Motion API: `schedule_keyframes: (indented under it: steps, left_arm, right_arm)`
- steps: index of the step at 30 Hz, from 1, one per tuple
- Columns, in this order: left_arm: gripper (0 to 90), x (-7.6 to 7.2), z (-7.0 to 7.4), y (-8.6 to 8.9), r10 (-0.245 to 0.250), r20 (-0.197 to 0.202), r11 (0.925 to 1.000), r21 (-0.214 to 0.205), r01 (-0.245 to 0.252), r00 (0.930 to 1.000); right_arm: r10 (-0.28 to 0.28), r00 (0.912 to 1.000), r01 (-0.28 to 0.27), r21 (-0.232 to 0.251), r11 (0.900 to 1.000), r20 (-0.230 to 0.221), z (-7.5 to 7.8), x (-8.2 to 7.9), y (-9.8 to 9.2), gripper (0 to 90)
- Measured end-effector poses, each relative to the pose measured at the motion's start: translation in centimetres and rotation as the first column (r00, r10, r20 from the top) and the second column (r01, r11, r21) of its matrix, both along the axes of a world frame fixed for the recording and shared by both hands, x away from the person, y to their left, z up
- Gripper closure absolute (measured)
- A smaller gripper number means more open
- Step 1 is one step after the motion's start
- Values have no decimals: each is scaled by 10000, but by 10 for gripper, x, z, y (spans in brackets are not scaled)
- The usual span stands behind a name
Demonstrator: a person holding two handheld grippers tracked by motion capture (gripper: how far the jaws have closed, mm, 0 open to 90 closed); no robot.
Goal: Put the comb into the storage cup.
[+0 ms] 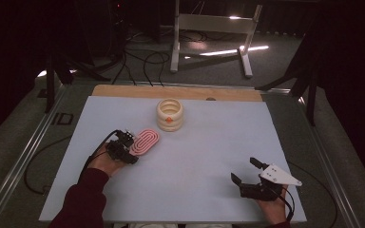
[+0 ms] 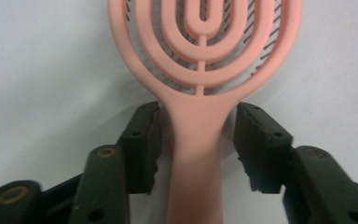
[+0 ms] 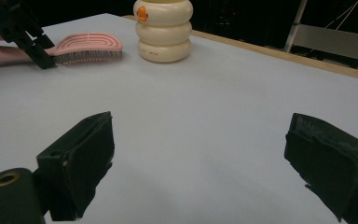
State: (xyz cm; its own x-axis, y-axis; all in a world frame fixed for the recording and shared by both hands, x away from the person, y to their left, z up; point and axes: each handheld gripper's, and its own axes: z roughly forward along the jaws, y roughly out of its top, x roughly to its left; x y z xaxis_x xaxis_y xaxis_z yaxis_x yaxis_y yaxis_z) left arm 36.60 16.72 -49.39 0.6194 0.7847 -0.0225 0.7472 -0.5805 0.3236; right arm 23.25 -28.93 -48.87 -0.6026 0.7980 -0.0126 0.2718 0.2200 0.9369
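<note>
A pink hairbrush [image 1: 144, 141] lies flat on the pale desk [image 1: 195, 171], a bit left of the middle. Its round head points away from the person, toward a cream ribbed bottle [image 1: 169, 114] that stands upright just behind it. The brush and the bottle are near each other but do not touch.

The left tongs [image 2: 198, 140] are at the handle of the brush. In the left gripper view the handle runs right up between the two black jaws. The left-hand jaw is right against the handle. The right-hand jaw is just beside it, with a thin gap. So the left tongs are partly open and sit around the handle, but they do not squeeze it yet.

The right tongs [image 1: 245, 171] are low on the right side of the desk, well apart from the brush. Their jaws stand wide open and hold nothing. In the right gripper view, the brush and the bottle are far off at the top left.
</note>
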Motion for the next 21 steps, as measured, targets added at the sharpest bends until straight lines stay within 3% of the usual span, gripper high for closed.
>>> schedule_keyframes:
  steps: [13, 21]
  left_arm:
    - [658, 4, 2, -2, 19, -269, 9997, 260, -12, 9996]
    - [690, 2, 3, -3, -62, -142, 9993, 376, 68, 9999]
  right_arm:
    - [0, 10000, 0, -58, 10000, -37, -1, 1, 0, 81]
    - [3, 10000, -3, -72, 10000, -53, -1, 1, 0, 81]
